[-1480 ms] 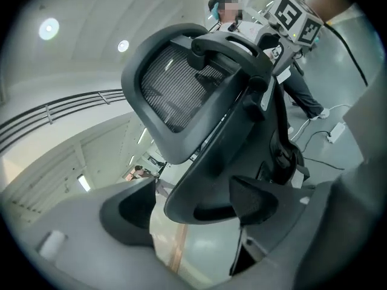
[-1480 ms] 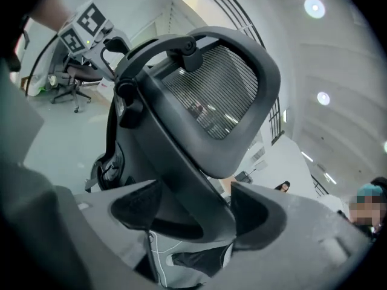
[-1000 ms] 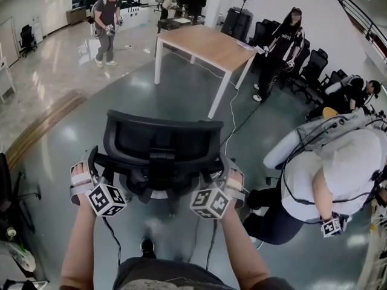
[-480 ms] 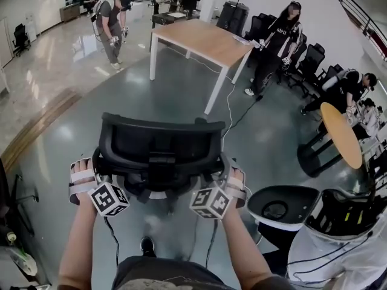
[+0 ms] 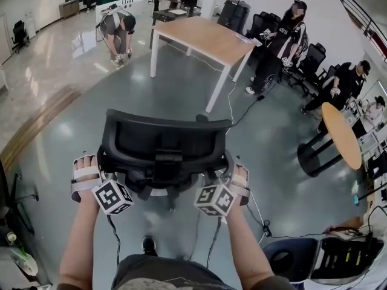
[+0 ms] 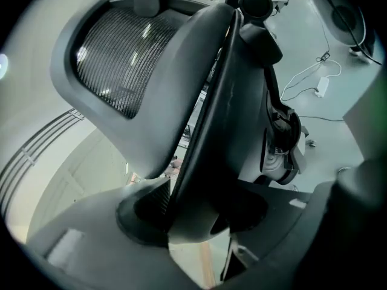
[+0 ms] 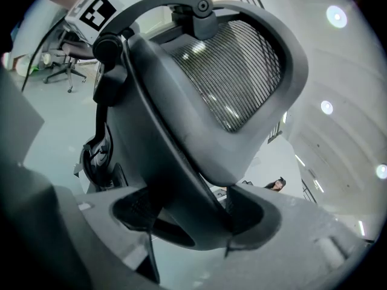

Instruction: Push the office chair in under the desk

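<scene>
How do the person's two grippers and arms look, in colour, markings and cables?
The left gripper and the right gripper have grey jaws with dark ribbed pads. Each carries a white cube with black square markers, white straps and a thin black cable hanging below. The forearms have no sleeves.

Head view: bright, even overhead light. The polished floor [image 5: 60, 71] shows pale glare at upper left, and straight edges bow toward the rim. The black chair [image 5: 163, 138] reads dark, with little detail. Gripper views: black vignette in the corners, strong fisheye stretch, nearest chair parts soft and unfocused. Ceiling lamps [image 7: 335, 16] burn out as white spots; the mesh [image 7: 230, 77] catches small highlights.
</scene>
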Demonstrator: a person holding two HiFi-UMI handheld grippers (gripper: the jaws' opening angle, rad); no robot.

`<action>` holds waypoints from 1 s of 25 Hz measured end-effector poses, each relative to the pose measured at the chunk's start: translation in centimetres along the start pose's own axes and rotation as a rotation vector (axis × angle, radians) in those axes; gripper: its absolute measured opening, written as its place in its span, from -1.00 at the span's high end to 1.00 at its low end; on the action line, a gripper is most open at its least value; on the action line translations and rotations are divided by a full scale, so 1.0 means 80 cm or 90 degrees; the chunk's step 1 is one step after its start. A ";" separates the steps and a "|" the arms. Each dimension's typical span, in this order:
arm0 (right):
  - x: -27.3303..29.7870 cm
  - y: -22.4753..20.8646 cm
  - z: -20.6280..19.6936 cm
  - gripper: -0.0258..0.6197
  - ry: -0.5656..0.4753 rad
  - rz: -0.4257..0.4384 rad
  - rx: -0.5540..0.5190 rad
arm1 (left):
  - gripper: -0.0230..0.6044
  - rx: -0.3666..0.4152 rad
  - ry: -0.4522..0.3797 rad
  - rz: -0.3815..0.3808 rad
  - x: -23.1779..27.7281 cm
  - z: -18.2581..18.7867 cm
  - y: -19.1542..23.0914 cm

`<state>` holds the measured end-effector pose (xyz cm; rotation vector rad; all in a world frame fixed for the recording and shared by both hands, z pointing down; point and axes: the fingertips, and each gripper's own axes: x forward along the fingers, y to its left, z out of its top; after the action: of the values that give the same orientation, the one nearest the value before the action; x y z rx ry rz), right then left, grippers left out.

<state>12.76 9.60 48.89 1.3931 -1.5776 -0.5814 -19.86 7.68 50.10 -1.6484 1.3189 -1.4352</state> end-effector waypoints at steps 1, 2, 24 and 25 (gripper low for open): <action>0.001 0.000 -0.001 -0.04 0.003 -0.001 0.001 | 0.11 0.004 -0.006 0.005 0.000 0.001 -0.001; 0.002 0.001 -0.001 -0.04 0.006 -0.002 0.001 | 0.11 0.008 -0.015 0.013 0.000 0.001 -0.001; 0.091 -0.004 0.025 -0.04 0.066 -0.009 0.009 | 0.13 0.049 -0.056 0.016 0.090 0.001 0.027; 0.100 -0.008 0.028 -0.04 0.063 -0.012 0.009 | 0.13 0.050 -0.055 0.016 0.098 0.004 0.031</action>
<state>11.70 1.43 49.94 1.4260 -1.4943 -0.5061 -20.84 -0.50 50.79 -1.6186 1.2163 -1.3669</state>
